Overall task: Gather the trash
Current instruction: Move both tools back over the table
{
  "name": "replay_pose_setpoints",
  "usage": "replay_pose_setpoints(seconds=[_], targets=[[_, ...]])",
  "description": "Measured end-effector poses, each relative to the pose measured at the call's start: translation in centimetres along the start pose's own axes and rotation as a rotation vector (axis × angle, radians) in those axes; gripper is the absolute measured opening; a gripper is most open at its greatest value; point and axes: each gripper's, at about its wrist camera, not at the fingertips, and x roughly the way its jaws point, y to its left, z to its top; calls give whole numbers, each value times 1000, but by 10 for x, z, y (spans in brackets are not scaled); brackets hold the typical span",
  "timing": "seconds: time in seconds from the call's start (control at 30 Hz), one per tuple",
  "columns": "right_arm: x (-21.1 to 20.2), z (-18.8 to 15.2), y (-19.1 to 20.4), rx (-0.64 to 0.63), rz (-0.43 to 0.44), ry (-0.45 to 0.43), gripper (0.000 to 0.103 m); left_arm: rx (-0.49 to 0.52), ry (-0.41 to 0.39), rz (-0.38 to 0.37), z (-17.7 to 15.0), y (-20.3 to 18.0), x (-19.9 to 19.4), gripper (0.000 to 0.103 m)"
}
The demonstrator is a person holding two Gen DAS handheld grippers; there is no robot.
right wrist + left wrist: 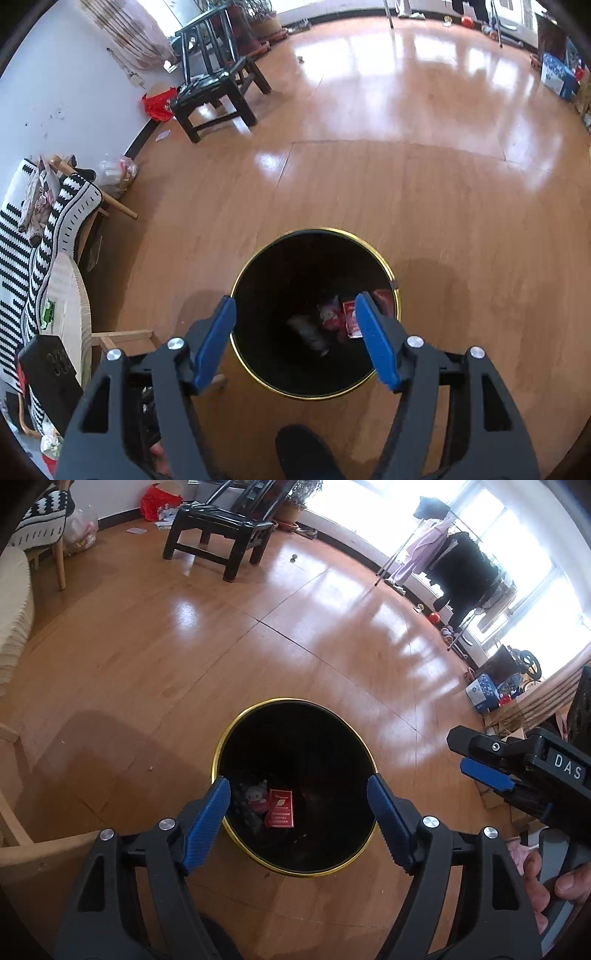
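Observation:
A black trash bin with a gold rim (236, 722) stands on the wooden floor; it also shows in the right wrist view (258, 254). Inside lie a red packet (281, 808), a small pink-and-white wrapper (256, 796) and dark crumpled trash; the same red packet (349, 314) shows in the right wrist view. My left gripper (299, 794) is open and empty above the bin mouth. My right gripper (295, 314) is open and empty above the bin too. In the left wrist view the right gripper (484, 764) appears from the side at the right edge, held by a hand.
A black wooden chair (221, 524) stands at the back, with a red bag (159, 500) by the wall. A clothes rack (454, 557) stands by the windows. A light wooden table (70, 295) and striped-cushion chair (40, 210) are at left. Boxes (484, 690) sit at right.

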Motion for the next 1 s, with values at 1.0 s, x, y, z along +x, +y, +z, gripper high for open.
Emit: replay_pose_setpoints(seconds=[1.0], targets=[[-75,-175,395,-733,398,-5,80,-276,-417,624,-131,202,-440,94]])
